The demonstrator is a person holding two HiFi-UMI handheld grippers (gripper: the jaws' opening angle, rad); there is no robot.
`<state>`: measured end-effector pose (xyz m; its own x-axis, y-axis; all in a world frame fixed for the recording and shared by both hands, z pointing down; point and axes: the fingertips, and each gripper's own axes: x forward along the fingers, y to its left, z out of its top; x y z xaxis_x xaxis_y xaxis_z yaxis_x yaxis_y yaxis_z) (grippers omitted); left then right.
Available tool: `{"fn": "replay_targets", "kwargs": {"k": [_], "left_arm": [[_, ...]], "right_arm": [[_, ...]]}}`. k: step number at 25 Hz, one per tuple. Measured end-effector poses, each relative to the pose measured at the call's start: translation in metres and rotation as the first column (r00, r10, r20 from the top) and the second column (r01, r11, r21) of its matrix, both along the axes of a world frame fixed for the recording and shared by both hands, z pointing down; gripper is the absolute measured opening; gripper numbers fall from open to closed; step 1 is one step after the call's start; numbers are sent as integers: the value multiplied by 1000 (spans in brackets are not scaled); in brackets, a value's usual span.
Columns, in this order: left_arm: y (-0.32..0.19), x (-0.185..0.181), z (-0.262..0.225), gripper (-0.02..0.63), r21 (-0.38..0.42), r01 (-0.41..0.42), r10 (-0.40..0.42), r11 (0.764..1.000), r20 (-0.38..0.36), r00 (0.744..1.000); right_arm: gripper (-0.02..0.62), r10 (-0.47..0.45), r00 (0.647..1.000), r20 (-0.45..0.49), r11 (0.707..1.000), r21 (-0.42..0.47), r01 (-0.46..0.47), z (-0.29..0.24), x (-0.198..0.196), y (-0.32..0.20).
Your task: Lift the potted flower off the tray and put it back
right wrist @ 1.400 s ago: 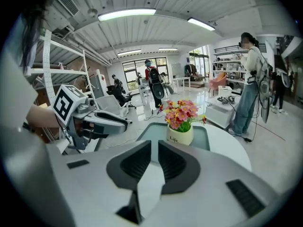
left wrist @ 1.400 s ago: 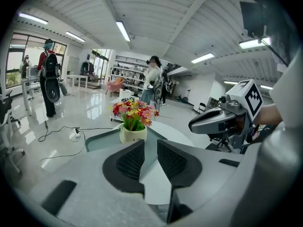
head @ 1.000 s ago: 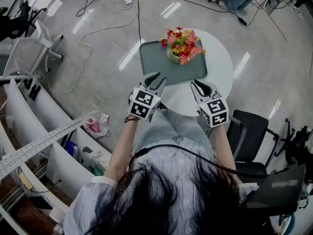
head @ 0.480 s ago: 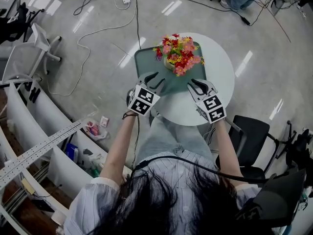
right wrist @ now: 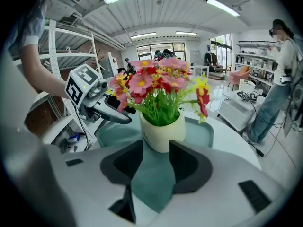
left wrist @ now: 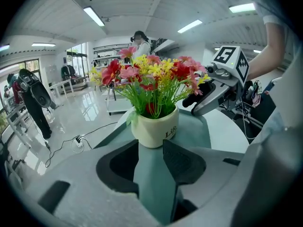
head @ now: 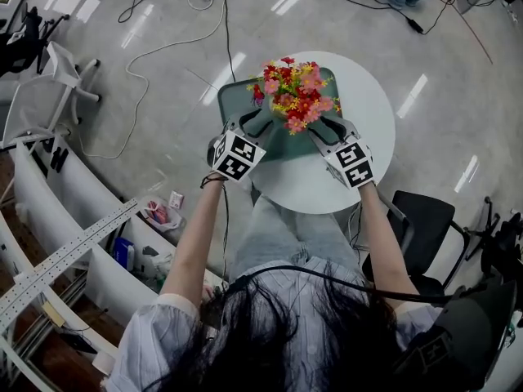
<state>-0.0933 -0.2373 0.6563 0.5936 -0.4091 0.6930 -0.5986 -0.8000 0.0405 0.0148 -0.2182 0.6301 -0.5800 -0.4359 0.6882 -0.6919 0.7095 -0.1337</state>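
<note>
The potted flower (head: pixel 292 95), red, pink and yellow blooms in a cream pot (left wrist: pixel 154 126), stands upright on the grey-green tray (head: pixel 237 96) on a round white table (head: pixel 372 129). My left gripper (head: pixel 255 121) is at the pot's near left and my right gripper (head: pixel 320 125) at its near right. In the left gripper view the jaws (left wrist: pixel 150 145) are opening, with the pot just ahead of the tips and nothing pressed. The right gripper view shows the same: the jaws (right wrist: pixel 156 145) are opening, and the pot (right wrist: pixel 163 131) is right in front of the fingertips, not gripped.
Cables (head: pixel 163 47) trail over the shiny floor beyond the table. A black chair (head: pixel 425 235) stands at the table's near right. White shelving (head: pixel 49 178) runs along the left. A person (right wrist: pixel 279 79) stands at the far right of the room.
Both grippers have moved forward and down over the tray, up to the pot's two sides. Their jaws have spread apart.
</note>
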Motion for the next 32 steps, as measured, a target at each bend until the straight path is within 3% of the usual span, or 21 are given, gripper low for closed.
{"fn": "replay_targets", "kwargs": {"k": [9,23,32], "left_arm": [[-2,3,26,216,-39,-110,114,993,100,988],[-16,20,37,232,-56,-225,231,973,145,962],[-14,25,38,233,-38,-206,209,978,173,962]], "right_arm": [[256,-74,997,-23,996,-49,73,26,-4,-14],[287,-144,986,-85,989,-52,140,41,-11,-29],[285,-136,982,-134,991,-8,136,40,-8,-32]]}}
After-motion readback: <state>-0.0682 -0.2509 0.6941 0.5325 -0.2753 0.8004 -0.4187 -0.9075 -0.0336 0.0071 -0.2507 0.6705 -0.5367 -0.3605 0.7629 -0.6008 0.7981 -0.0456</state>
